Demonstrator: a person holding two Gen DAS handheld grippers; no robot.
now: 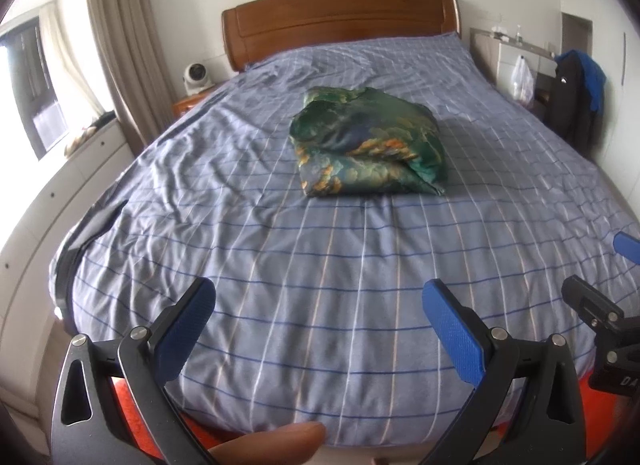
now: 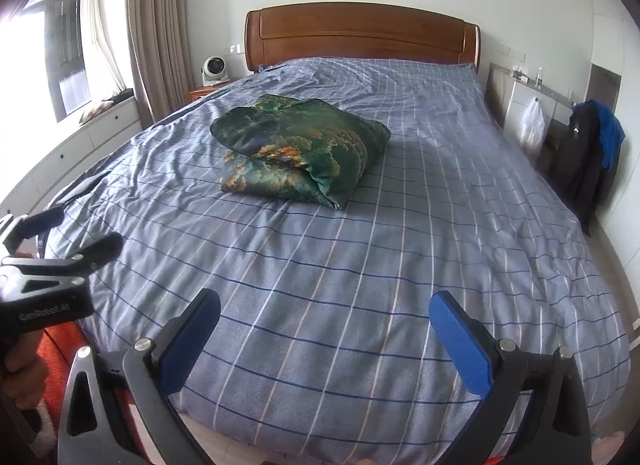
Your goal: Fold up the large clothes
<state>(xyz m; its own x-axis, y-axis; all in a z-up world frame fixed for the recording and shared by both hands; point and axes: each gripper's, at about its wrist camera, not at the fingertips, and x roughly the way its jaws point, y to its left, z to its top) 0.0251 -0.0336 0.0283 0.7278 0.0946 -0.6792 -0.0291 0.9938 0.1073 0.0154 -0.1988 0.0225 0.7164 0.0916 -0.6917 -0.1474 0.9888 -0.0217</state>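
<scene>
A green garment with orange and blue print [image 1: 368, 145] lies folded into a thick bundle in the middle of the bed; it also shows in the right wrist view [image 2: 300, 149]. My left gripper [image 1: 320, 305] is open and empty over the foot of the bed, well short of the bundle. My right gripper [image 2: 324, 317] is open and empty, also over the foot of the bed. The right gripper's body shows at the right edge of the left wrist view [image 1: 600, 317], and the left gripper's body shows at the left edge of the right wrist view [image 2: 48, 277].
The bed has a blue checked cover [image 1: 280, 265] and a wooden headboard [image 1: 340, 21]. A small white fan [image 1: 196, 75] stands on a nightstand at the far left. White drawers [image 1: 60, 185] line the left side. A chair with dark and blue clothes [image 2: 592, 145] stands on the right.
</scene>
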